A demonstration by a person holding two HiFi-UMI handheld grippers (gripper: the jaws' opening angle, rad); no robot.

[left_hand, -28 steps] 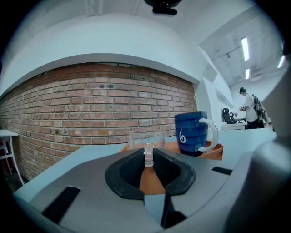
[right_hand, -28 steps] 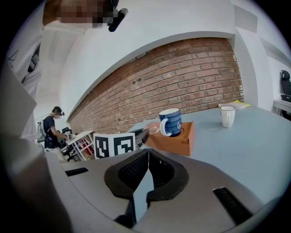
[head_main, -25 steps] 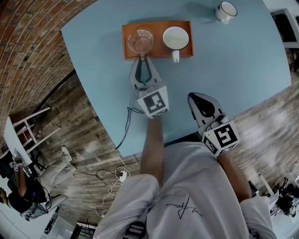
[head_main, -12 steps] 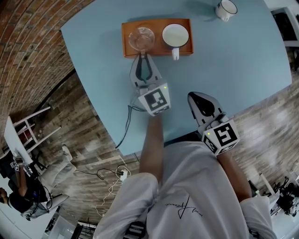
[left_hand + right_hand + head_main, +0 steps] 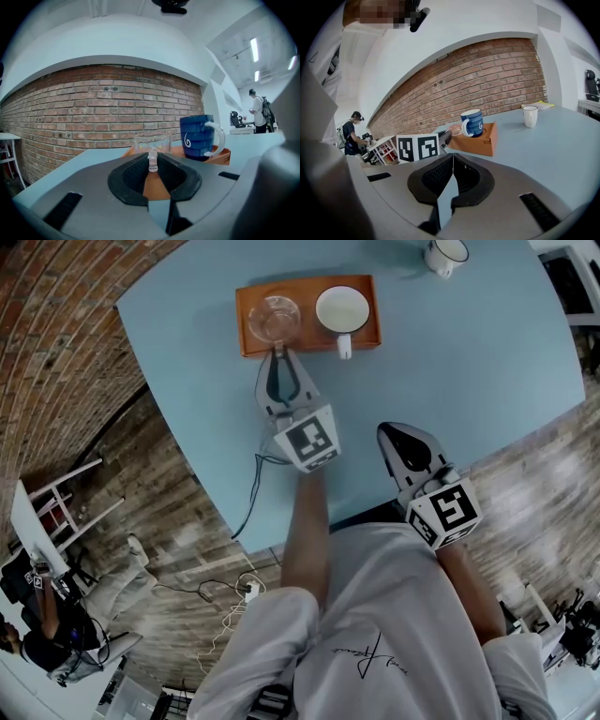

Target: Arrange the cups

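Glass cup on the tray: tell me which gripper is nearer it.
Left. The left gripper grips the glass cup by its handle; the right gripper sits shut, well back near the table edge.

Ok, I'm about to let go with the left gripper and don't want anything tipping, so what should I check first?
1. Glass upright on tray: ok.
2. Left gripper shut on the glass's handle: ok.
3. Glass base flat on tray: cannot tell.
4. Blue mug upright, apart from glass: ok.
5. Right gripper shut, empty: ok.
6. White mug on tray: not ok, it stands on the table.
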